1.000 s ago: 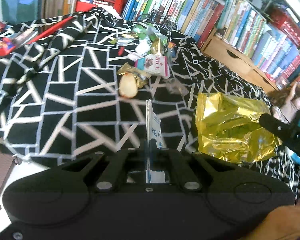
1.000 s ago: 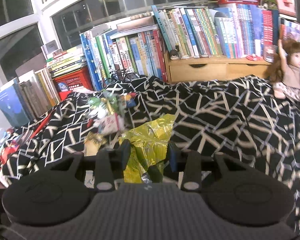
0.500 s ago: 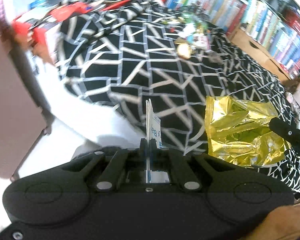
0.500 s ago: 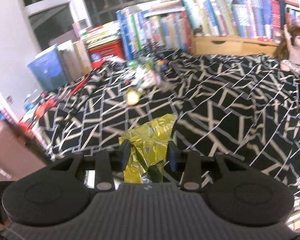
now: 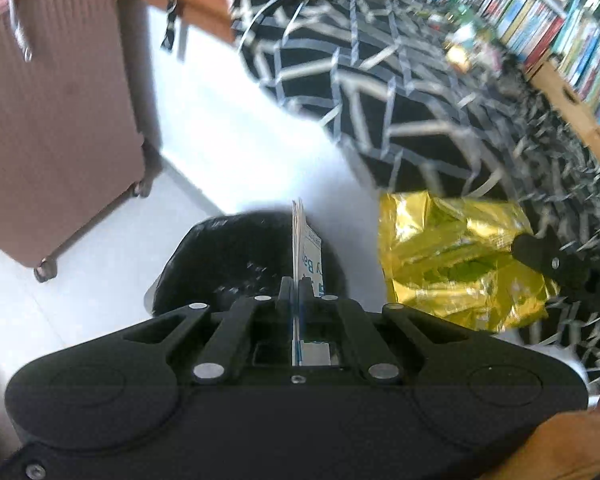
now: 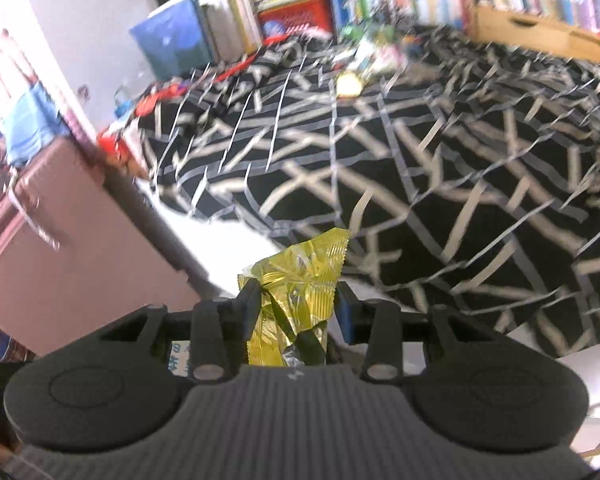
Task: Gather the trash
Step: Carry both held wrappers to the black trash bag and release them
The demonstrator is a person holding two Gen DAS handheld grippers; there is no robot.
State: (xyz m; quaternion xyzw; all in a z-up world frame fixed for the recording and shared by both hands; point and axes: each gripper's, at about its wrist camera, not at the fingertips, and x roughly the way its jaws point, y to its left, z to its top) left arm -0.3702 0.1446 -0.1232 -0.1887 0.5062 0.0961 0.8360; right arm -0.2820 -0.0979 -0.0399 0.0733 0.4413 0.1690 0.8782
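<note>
My left gripper (image 5: 296, 284) is shut on a thin white and blue wrapper (image 5: 306, 248) that stands edge-on between its fingers. Just below and beyond it sits a black-lined trash bin (image 5: 236, 256) on the white floor. My right gripper (image 6: 296, 300) is shut on a crumpled gold foil bag (image 6: 296, 280); in the left wrist view the same gold foil bag (image 5: 456, 264) hangs to the right of the bin. A small pile of other trash (image 6: 364, 64) lies blurred, far back on the bed.
A black and white patterned bedspread (image 6: 420, 160) covers the bed. A pink suitcase (image 5: 48, 120) stands on the floor at the left. Bookshelves (image 5: 540, 28) and a wooden drawer unit (image 6: 540, 32) line the far side. A red crate (image 6: 296, 12) sits behind the bed.
Both grippers have swung left and away from the bed, still holding their items. The suitcase, the floor and the black bin have come into view below the left gripper.
</note>
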